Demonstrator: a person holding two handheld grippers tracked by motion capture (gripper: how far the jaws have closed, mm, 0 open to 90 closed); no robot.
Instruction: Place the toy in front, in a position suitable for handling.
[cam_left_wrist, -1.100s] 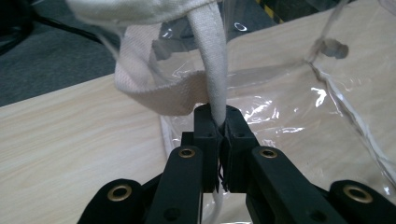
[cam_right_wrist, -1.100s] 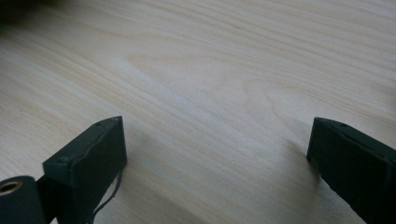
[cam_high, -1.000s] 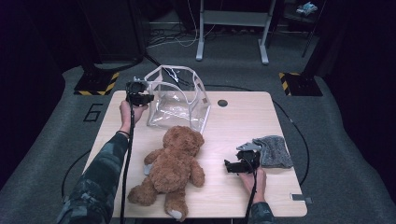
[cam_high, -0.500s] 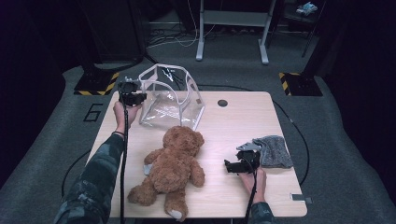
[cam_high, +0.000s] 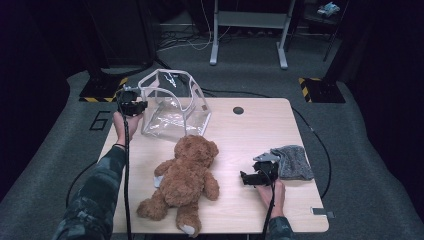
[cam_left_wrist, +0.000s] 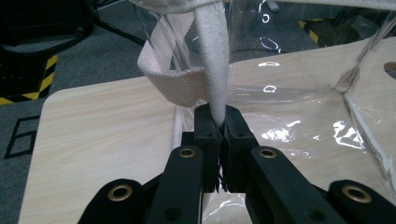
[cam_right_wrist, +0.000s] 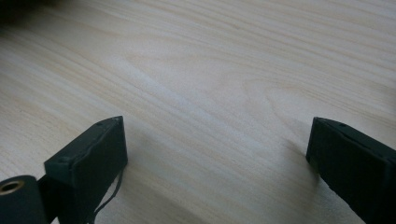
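Teddy bear (cam_high: 184, 182), grey cloth (cam_high: 294, 161), table (cam_high: 250, 130)

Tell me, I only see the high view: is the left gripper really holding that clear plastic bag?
Observer: Yes. The left gripper is shut on the clear plastic bag's white woven strap.
Operator: Is the right gripper holding anything?
Observer: No. The right gripper has its jaws wide apart over the bare pale wooden table.
Operator: Is anything inside the bag?
Observer: Through the clear plastic bag near the jaws, the tabletop shows and nothing else.
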